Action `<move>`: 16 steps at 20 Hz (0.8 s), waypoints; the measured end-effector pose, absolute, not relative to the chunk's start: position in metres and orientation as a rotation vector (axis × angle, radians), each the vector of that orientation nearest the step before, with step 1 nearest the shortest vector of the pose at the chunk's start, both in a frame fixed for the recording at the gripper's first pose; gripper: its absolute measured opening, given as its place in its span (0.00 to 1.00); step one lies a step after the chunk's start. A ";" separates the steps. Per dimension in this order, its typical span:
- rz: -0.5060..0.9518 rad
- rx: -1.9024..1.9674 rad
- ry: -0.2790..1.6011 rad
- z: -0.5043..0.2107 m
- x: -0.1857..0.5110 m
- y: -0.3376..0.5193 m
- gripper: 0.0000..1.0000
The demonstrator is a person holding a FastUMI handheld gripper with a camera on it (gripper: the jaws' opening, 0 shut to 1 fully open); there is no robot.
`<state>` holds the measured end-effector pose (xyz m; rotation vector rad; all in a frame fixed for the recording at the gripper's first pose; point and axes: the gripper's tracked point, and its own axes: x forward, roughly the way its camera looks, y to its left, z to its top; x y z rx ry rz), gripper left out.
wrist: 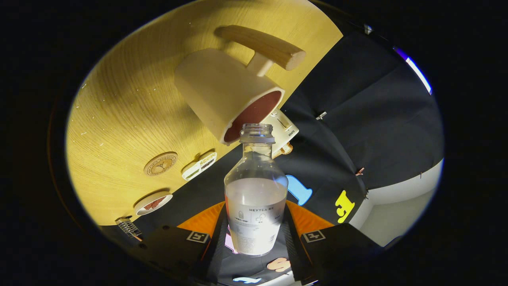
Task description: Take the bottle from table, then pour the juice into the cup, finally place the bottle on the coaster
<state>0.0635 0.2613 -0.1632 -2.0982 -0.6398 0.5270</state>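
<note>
Two fingers of our gripper (pixel 256 238) press the lower body of the bottle (pixel 256 198) from either side, so the tongs are closed on it and it sits between them, its open neck pointing ahead toward the cup (pixel 226 93).

Reading from the left: the wooden table (pixel 119 119) appears strongly tilted, which tells us the gripper is rolled over for the pour. On it, nearest us, lies a small dish (pixel 152 202), then the round coaster (pixel 160 163) a little beyond, well apart from the cup. Further right stands the cup with its wooden handle (pixel 264 45), its dark reddish inside facing the bottle mouth (pixel 256 129), which sits just at the rim. Behind the rim we see a pale box (pixel 283 127), too small to identify.

The cloudy juice fills only the lower half of the bottle and has not reached the neck, so we judge the pouring step barely begun. To do it well we should keep the mouth over the cup's opening, tip on slowly, and hold the squeeze firm, since a smooth bottle may slip.
</note>
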 end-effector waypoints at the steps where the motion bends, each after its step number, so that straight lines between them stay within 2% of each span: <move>1: 0.533 -2.092 -0.631 -0.165 0.063 0.261 0.70; 5: 0.545 -2.003 -0.537 -0.173 0.064 0.254 0.70; 16: 0.563 -1.430 0.029 -0.217 0.041 0.226 0.70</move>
